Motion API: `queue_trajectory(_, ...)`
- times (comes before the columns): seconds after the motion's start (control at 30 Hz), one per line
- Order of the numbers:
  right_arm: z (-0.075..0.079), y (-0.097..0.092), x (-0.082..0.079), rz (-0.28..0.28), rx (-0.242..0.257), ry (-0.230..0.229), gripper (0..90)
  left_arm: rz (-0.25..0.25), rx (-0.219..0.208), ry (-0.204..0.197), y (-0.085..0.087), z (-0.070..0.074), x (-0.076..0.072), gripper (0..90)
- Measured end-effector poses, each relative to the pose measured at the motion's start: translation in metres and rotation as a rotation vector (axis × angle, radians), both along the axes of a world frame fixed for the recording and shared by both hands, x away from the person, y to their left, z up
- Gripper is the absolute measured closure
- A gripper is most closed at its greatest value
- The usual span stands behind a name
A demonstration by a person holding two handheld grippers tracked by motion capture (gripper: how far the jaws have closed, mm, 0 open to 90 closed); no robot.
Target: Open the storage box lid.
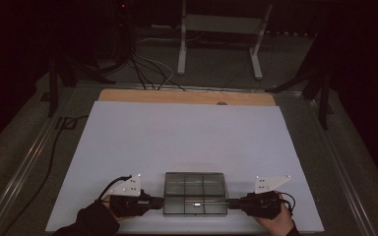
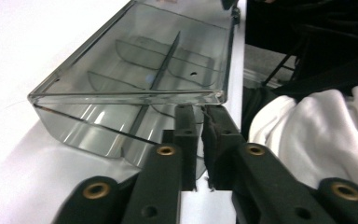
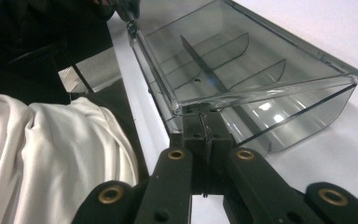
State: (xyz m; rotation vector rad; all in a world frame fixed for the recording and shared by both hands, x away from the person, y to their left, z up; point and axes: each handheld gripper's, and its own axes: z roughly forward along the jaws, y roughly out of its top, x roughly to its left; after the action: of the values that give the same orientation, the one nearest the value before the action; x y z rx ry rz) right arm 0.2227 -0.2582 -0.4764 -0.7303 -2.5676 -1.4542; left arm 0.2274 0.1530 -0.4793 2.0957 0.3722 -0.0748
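Note:
A clear, smoky plastic box [image 1: 195, 192] with several empty compartments lies on the white sheet [image 1: 187, 137] near the table's front edge. My left gripper [image 1: 161, 201] lies level at the box's left end. In the left gripper view the box [image 2: 135, 60] stands just beyond my left gripper [image 2: 199, 114]; its jaws are a narrow slit apart around the end wall's near corner, and the pads do not look pressed on it. My right gripper [image 1: 229, 201] is at the box's right end. In the right gripper view my right gripper [image 3: 204, 116] is shut on the end wall of the box [image 3: 242, 51].
The wooden table edge [image 1: 187, 96] shows beyond the sheet. A white metal stand [image 1: 221, 24] and cables lie on the floor behind. The person's white garment [image 2: 317, 135] hangs just off the table's front edge, also seen as white garment [image 3: 51, 149].

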Motion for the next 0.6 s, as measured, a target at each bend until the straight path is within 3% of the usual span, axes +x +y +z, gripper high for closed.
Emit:
queue_trajectory(0.13, 0.0024, 0.0004, 0.0012, -0.007, 0.001, -0.010, 90.0, 0.016, 0.017, 0.011, 0.0015, -0.0015, 0.0008, 83.9)
queue_trajectory(0.33, 0.0063, 0.0006, 0.0037, -0.016, 0.010, -0.020, 90.0, 0.095, 0.032, -0.020, 0.0047, -0.0036, 0.0031, 54.7)
queue_trajectory(0.43, 0.0079, 0.0008, 0.0047, -0.024, 0.007, -0.020, 90.0, 0.111, 0.030, 0.022, 0.0045, -0.0045, 0.0059, 42.5)
queue_trajectory(0.5, 0.0089, 0.0002, 0.0054, -0.030, 0.013, -0.024, 90.0, 0.125, 0.029, 0.013, 0.0029, -0.0045, 0.0048, 35.5)
queue_trajectory(0.6, 0.0103, -0.0012, 0.0070, -0.039, 0.014, -0.028, 90.0, 0.137, 0.036, 0.016, 0.0001, -0.0040, 0.0050, 18.2)
